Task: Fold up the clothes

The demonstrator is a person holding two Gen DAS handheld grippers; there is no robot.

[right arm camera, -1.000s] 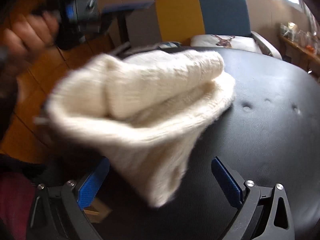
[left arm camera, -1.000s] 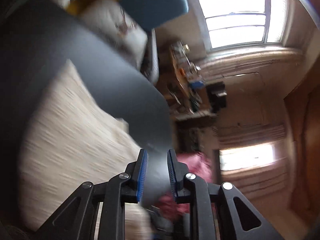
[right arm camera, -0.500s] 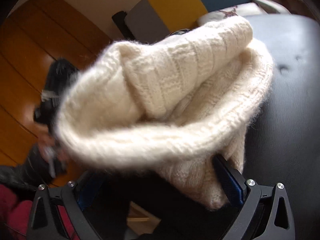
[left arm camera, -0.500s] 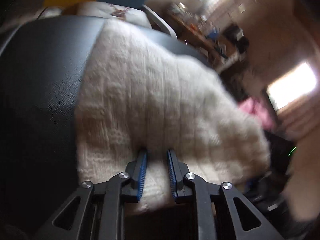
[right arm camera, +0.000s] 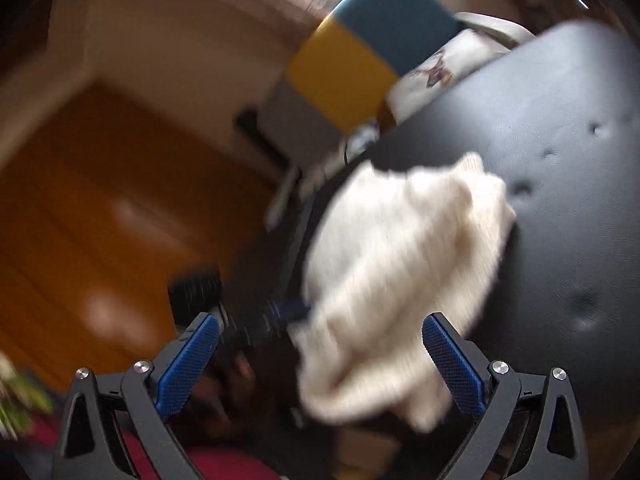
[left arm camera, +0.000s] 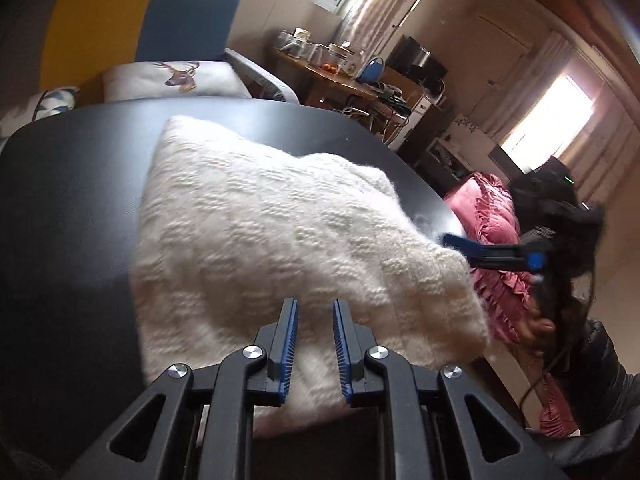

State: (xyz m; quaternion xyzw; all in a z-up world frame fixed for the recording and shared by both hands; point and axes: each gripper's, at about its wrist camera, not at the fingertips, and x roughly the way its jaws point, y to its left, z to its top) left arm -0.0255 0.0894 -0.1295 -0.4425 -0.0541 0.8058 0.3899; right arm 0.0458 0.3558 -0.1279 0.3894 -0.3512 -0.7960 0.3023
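Observation:
A cream knitted garment (left arm camera: 260, 240) lies folded on the black padded table (left arm camera: 72, 200), its right corner reaching over the table's edge. My left gripper (left arm camera: 314, 304) sits low over the garment's near edge. Its jaws are only narrowly apart; flat knit shows in the gap and no fold is visibly pinched. In the right wrist view the garment (right arm camera: 400, 260) is blurred, and my right gripper (right arm camera: 320, 320) stands wide open with nothing pressed. One of its blue fingers (left arm camera: 476, 248) reaches the garment's right corner. The left gripper (right arm camera: 288, 308) shows at the garment's left edge.
A yellow and blue chair (left arm camera: 140, 20) with a deer cushion (left arm camera: 172, 76) stands behind the table. A pink cloth (left arm camera: 492, 240) lies past the table's right edge, beside a hand (left arm camera: 536, 328). A cluttered wooden side table (left arm camera: 340, 72) stands at the back.
The left gripper rolled upright and came in over the garment's near edge. The garment, bunched up high in front of the right gripper, has settled flatter. The right view rolled and drew back.

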